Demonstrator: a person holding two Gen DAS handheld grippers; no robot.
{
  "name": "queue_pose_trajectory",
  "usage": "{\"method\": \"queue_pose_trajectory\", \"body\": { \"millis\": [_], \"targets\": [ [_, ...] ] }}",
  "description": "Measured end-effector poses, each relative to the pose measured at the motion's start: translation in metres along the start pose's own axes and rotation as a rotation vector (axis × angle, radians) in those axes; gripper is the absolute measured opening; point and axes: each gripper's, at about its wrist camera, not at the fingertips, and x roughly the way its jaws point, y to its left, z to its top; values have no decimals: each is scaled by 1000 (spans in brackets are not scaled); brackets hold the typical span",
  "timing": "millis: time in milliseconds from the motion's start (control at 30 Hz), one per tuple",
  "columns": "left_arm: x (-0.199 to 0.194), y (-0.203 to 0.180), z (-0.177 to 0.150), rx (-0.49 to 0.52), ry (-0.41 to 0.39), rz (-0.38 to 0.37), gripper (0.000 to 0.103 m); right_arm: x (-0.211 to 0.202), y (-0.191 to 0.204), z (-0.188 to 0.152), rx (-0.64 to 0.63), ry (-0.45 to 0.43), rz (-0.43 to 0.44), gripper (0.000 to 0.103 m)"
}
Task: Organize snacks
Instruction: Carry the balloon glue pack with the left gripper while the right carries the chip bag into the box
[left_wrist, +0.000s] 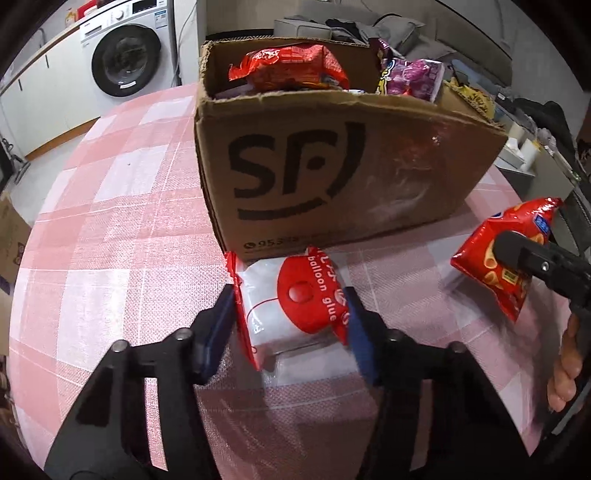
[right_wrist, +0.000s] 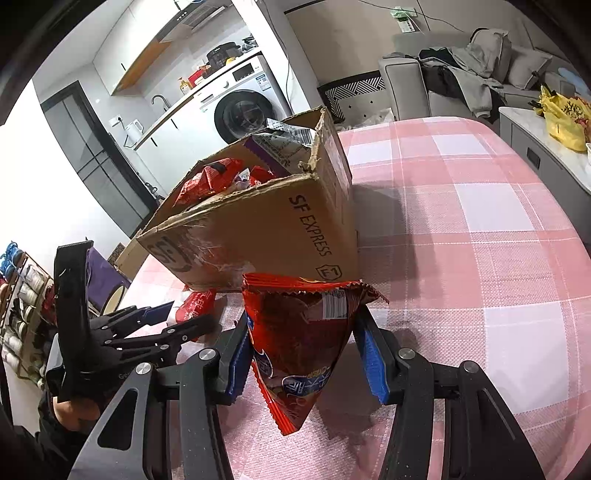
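Currently, the left claw (left_wrist: 291, 314) gripped a white-and-red packet (left_wrist: 291, 306) printed "balloon glue", its blue pads (left_wrist: 221, 325) pressed against both edges. The packet sat just in front of the cardboard box (left_wrist: 332, 166), at the box's near lower edge, close to the pink checked desk (left_wrist: 110, 221); contact with the desk could not be determined.

The right claw (right_wrist: 306, 354) was closed on a red snack bag (right_wrist: 299, 343), with one blue pad (right_wrist: 373, 358) on each side of the bag. The bag hung with a corner pointing down, clear of the desk (right_wrist: 480, 221), just in front of the near corner of the box (right_wrist: 266, 236). In the left wrist view the same bag (left_wrist: 495, 262) appeared to the right of the box, held by the right claw (left_wrist: 517, 254).

The box stood upright on the desk, open at the top. Inside it lay a red bag (left_wrist: 291, 68) near the left wall and purple packs (left_wrist: 410, 75) toward the right wall. A washing machine (left_wrist: 125, 59) stood behind the box, to its left.
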Motion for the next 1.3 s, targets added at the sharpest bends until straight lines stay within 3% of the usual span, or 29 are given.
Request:
{"method": "queue_pose_trajectory", "body": {
  "millis": [300,900,1167,1300],
  "targets": [
    [-20,-2,-12,9,-22,-31,50,-4,5,-1,-12,-12,1,52],
    [-118,20,-3,4,-213,-51,51,-53,50,16,-133,-128,7,52],
    [-157,32,19,4,-292,-71,51,-69,63,42,-158,-188,-15,52],
    [-158,30,34,6,-309,-66,51,-67,65,54,-148,-203,-14,52]
  ]
}}
